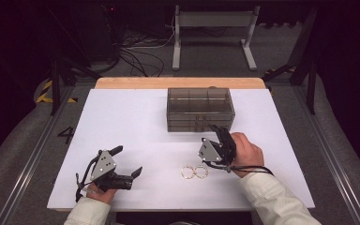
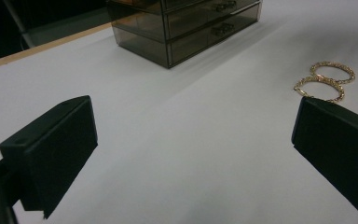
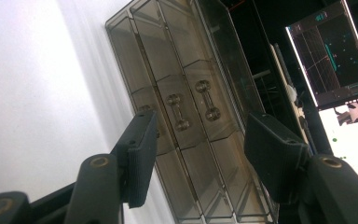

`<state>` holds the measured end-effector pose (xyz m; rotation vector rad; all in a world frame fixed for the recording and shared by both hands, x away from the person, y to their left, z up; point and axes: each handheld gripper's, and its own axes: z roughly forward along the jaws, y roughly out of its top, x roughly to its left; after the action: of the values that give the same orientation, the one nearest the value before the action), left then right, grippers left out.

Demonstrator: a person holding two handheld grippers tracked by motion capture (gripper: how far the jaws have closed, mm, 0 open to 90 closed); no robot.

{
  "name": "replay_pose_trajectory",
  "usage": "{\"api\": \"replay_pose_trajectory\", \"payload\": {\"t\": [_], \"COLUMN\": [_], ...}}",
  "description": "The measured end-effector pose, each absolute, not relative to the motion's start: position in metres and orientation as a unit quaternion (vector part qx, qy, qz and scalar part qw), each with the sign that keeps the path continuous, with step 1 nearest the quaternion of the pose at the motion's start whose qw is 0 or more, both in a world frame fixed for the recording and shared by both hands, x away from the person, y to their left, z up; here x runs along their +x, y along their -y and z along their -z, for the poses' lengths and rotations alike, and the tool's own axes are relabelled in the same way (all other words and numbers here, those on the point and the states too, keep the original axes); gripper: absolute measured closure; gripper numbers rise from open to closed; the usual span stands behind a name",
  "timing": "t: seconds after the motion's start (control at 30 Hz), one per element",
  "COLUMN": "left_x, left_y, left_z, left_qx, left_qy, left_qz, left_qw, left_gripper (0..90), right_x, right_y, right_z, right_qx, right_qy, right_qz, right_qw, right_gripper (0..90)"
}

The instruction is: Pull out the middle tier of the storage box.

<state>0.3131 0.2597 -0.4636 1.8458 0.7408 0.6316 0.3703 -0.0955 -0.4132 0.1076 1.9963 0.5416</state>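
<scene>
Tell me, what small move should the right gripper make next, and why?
Probably ease forward until a drawer handle sits between its jaws, then close. The right gripper is open, aimed at the drawer box with nothing held, and the drawers look shut.

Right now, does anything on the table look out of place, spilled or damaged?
Nothing stands out. The smoky translucent plastic drawer box sits square on the white table, its drawers all pushed in. The two gold chain bracelets lie side by side on the table, touching, intact, outside the box. Both tools are open and hold nothing.
</scene>
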Motion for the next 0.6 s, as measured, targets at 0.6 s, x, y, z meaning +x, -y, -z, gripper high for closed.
{"api": "replay_pose_trajectory", "payload": {"t": [0.6], "left_x": [0.313], "left_y": [-0.26], "left_z": [0.464], "left_qx": [0.765], "left_qy": [-0.306], "left_qz": [-0.259], "left_qw": [0.504], "left_gripper": [0.8], "right_x": [0.381], "right_y": [0.078], "right_z": [0.441], "right_qx": [0.01], "right_qy": [-0.797], "right_qz": [-0.138], "right_qw": [0.587], "right_gripper": [53.5]}}
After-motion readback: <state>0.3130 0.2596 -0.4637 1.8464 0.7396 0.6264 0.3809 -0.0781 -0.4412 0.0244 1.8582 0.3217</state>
